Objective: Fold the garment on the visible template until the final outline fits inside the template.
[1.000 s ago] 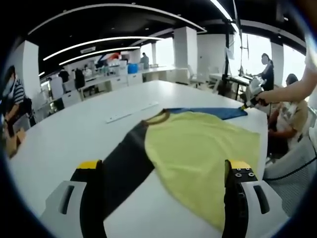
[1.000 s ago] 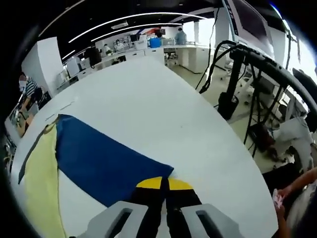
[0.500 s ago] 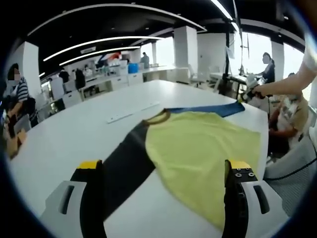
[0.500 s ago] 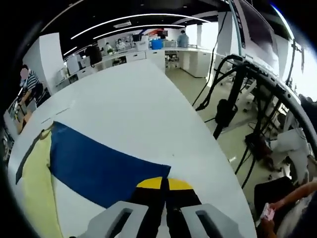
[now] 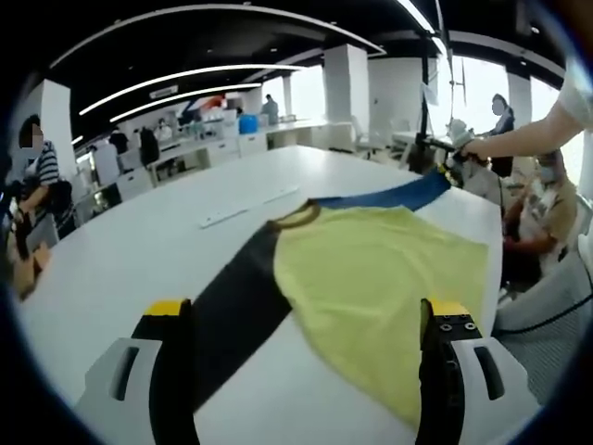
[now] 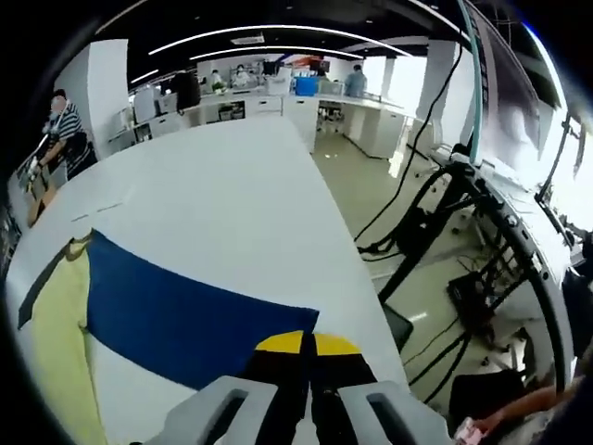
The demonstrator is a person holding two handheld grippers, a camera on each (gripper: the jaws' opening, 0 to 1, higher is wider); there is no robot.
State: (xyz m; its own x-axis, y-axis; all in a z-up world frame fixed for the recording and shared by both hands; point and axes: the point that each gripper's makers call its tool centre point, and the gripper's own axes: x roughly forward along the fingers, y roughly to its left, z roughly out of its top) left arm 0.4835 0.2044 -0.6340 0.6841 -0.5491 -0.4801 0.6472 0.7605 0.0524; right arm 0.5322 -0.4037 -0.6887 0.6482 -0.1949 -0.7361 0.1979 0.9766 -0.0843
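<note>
The garment lies spread on the white table (image 5: 139,250): a yellow body (image 5: 380,278), a black sleeve (image 5: 236,306) and a blue sleeve (image 5: 389,199). My left gripper (image 5: 308,320) hovers open over the garment's near hem, one jaw over the black sleeve, the other over the yellow edge. Far right in that view, a hand holds my right gripper (image 5: 452,153) with the blue sleeve's end raised off the table. In the right gripper view, the right gripper (image 6: 307,345) is shut on the blue sleeve (image 6: 185,315) at its cuff; the yellow body (image 6: 56,371) lies beyond.
A pale flat strip (image 5: 246,209) lies on the table past the collar. The table's edge (image 6: 361,269) drops to a floor with cables and a black stand (image 6: 435,241). A seated person (image 5: 542,199) is at the right, other people (image 5: 32,185) at the left.
The right gripper has lifted the blue sleeve's end off the table and carried it up and inward. The left gripper has stayed open in place.
</note>
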